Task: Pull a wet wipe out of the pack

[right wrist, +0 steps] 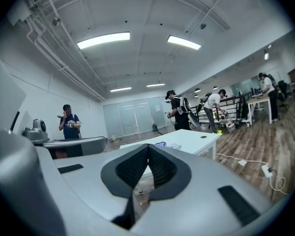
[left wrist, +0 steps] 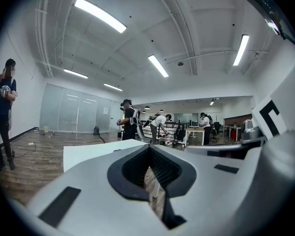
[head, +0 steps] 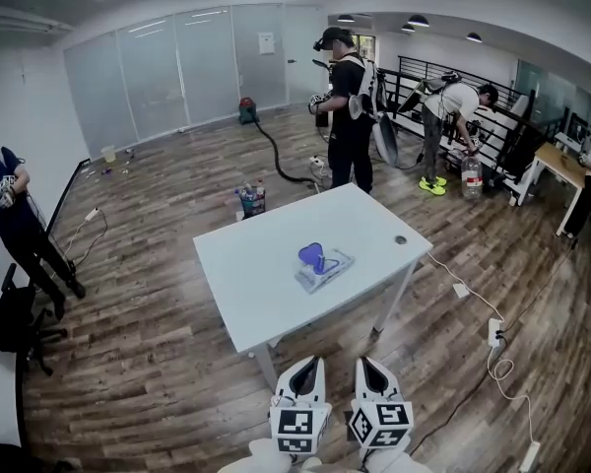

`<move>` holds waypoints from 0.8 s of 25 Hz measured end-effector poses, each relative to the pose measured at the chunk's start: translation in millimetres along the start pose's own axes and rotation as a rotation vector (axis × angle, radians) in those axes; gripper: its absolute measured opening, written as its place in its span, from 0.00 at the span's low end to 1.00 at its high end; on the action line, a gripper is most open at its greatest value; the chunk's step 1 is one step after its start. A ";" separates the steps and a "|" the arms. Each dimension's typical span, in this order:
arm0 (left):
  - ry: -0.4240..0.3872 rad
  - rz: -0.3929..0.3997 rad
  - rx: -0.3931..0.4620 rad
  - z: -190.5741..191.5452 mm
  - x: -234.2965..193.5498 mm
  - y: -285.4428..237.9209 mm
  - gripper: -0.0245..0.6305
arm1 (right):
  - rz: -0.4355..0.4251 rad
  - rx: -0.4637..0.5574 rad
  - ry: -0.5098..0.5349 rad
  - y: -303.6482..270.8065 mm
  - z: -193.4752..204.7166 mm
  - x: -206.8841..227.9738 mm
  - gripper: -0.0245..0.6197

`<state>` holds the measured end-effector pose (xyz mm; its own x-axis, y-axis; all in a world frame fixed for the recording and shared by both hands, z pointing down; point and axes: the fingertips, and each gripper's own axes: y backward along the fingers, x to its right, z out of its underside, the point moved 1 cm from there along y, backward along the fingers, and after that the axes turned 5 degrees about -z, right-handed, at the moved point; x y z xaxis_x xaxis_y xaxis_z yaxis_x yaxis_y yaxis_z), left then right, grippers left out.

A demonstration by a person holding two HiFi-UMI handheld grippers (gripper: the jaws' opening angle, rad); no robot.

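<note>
The wet wipe pack (head: 323, 267) lies flat near the middle of the white table (head: 256, 284), its purple-blue lid (head: 312, 256) flipped up. Both grippers hang below the table's near edge, well short of the pack. My left gripper (head: 309, 361) and right gripper (head: 364, 361) are side by side, each with its jaws together and nothing between them. In the right gripper view the pack (right wrist: 167, 145) shows small on the tabletop beyond the shut gripper (right wrist: 148, 146). The left gripper view shows its shut gripper (left wrist: 149, 146) with the table (left wrist: 88, 151) beyond.
A person wearing gear (head: 350, 106) stands behind the table, another bends over (head: 453, 116) at the back right, and a third (head: 15, 215) stands at the left wall. Bottles (head: 251, 200) sit on the floor by the far corner. Cables and a power strip (head: 494, 331) lie at the right.
</note>
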<state>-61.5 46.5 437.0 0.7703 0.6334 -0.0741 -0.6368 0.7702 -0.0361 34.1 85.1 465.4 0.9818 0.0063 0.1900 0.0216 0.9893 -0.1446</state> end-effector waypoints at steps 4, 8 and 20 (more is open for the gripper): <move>0.006 0.013 -0.002 1.9 -0.9 -9.7 0.04 | 0.013 -0.005 -0.006 -7.9 1.6 6.3 0.05; 0.017 0.016 0.010 0.3 -4.8 -17.3 0.04 | 0.018 -0.008 -0.004 -14.8 2.4 9.1 0.05; 0.028 0.001 -0.005 5.1 -10.3 -26.5 0.04 | 0.008 -0.024 -0.018 -28.2 5.8 12.8 0.05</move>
<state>-52.3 19.9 443.8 0.7685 0.6317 -0.1019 -0.6378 0.7691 -0.0415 44.9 58.2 477.6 0.9784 0.0167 0.2061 0.0189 0.9854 -0.1694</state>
